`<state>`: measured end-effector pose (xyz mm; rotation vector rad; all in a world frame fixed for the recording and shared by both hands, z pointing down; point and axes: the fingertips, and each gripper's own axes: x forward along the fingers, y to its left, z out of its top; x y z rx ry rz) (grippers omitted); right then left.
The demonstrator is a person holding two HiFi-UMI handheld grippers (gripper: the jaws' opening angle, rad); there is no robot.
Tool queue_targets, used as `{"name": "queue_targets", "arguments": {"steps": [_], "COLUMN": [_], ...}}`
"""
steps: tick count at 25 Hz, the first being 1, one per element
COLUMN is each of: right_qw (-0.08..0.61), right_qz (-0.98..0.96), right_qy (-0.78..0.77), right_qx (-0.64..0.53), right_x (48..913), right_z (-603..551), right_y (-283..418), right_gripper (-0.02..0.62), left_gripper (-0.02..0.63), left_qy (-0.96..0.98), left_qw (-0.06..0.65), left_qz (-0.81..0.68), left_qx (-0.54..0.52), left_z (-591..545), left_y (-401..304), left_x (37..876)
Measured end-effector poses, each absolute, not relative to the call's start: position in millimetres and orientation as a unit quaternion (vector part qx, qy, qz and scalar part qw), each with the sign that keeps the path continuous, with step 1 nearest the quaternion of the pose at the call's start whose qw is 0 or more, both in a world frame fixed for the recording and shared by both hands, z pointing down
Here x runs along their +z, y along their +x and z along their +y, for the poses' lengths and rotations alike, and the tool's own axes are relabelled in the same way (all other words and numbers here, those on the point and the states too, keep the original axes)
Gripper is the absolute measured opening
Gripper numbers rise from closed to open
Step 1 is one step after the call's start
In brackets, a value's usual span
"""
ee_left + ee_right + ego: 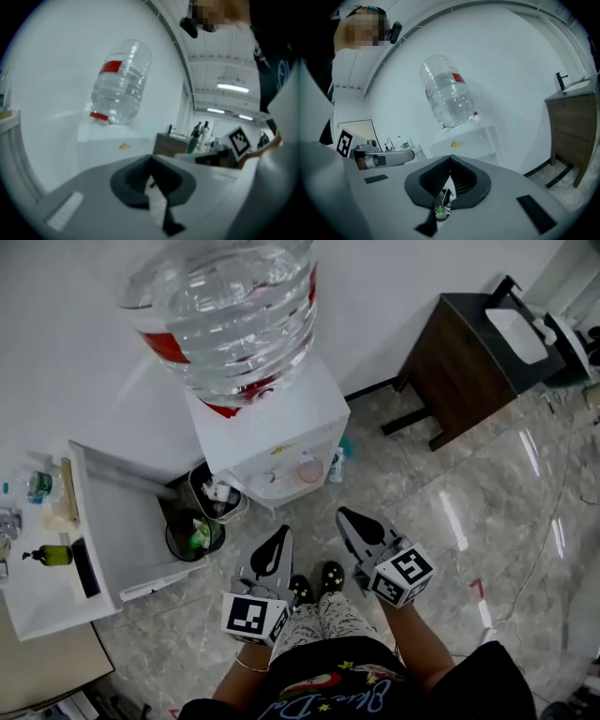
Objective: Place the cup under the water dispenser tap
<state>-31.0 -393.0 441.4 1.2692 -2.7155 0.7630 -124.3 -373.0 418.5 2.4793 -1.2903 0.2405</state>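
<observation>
The white water dispenser (272, 432) stands against the wall with a big clear bottle (230, 310) upside down on top. A small pink-rimmed cup (310, 470) sits in the dispenser's tap recess. My left gripper (281, 532) and right gripper (345, 515) hover side by side in front of the dispenser, apart from it, both pointing at it. Each has its jaws together with nothing held. In the left gripper view the left gripper (151, 164) faces the bottle (122, 82). The right gripper (450, 161) faces the dispenser (464, 140) in its own view; the cup does not show there.
Two black bins (194, 535) (217, 495) stand left of the dispenser. A white table (112, 521) with a green soap bottle (52, 555) is at far left. A dark wood cabinet with a sink (469, 357) is at right. A small teal bottle (339, 463) stands beside the dispenser.
</observation>
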Motion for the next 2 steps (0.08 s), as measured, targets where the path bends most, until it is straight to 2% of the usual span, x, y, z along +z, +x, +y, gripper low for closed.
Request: {"name": "queue_targets", "arguments": {"steps": [2], "right_qw": [0.031], "right_qz": [-0.875], "right_qy": [0.411], "right_qx": [0.255], "right_x": [404.4], "right_z": [-366.8], "right_y": [-21.1], "right_gripper": [0.014], "left_gripper": [-0.008], "left_qy": [0.875], "left_qw": [0.176], "left_qz": [-0.443], "left_qx": [0.086], "left_z": [-356.2], "left_y": [-116.3], "left_x": [382.1]}}
